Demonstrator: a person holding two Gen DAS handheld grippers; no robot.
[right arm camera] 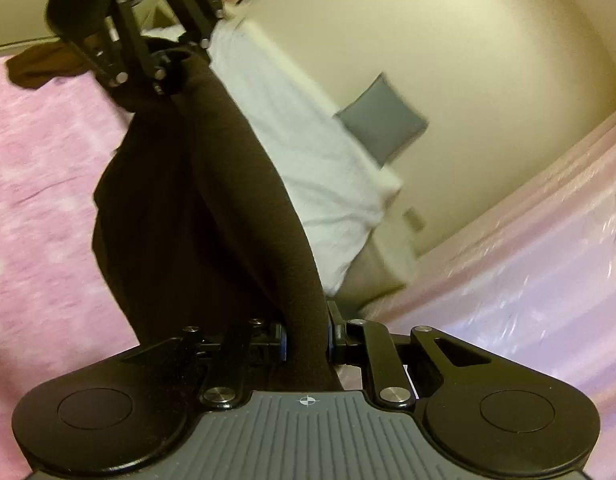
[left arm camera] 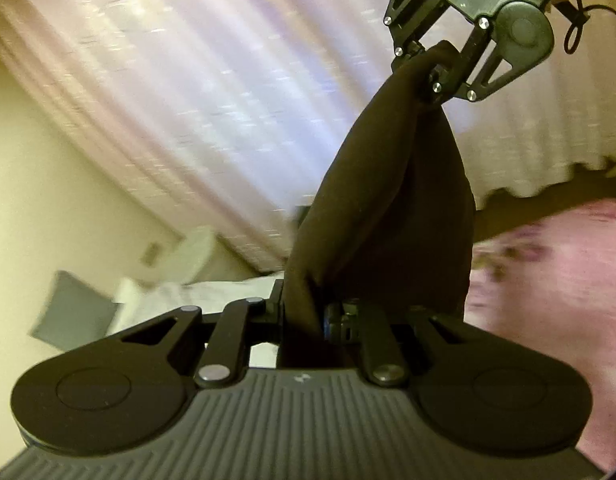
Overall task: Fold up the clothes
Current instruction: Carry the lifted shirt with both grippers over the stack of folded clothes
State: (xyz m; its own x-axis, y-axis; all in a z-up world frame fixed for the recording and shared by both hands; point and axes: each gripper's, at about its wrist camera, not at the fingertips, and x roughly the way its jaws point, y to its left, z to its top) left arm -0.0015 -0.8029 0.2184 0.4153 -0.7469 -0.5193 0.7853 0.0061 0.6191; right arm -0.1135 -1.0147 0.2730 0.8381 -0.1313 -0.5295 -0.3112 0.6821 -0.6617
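A dark brown garment (left arm camera: 391,216) hangs stretched between my two grippers, lifted above the pink bedspread (left arm camera: 547,280). In the left wrist view my left gripper (left arm camera: 304,320) is shut on one end of the cloth, and my right gripper (left arm camera: 429,68) pinches the other end at the top right. In the right wrist view my right gripper (right arm camera: 306,340) is shut on the same dark garment (right arm camera: 212,208), which runs up to the left gripper (right arm camera: 168,68) at the top left. Below the span the cloth sags in loose folds.
The pink bedspread (right arm camera: 40,200) lies below. A white pillow (right arm camera: 308,160) and a grey cushion (right arm camera: 381,120) sit at the head of the bed by a cream wall. Pale pink curtains (left arm camera: 228,80) cover the window. Another brown cloth (right arm camera: 40,68) lies on the bed.
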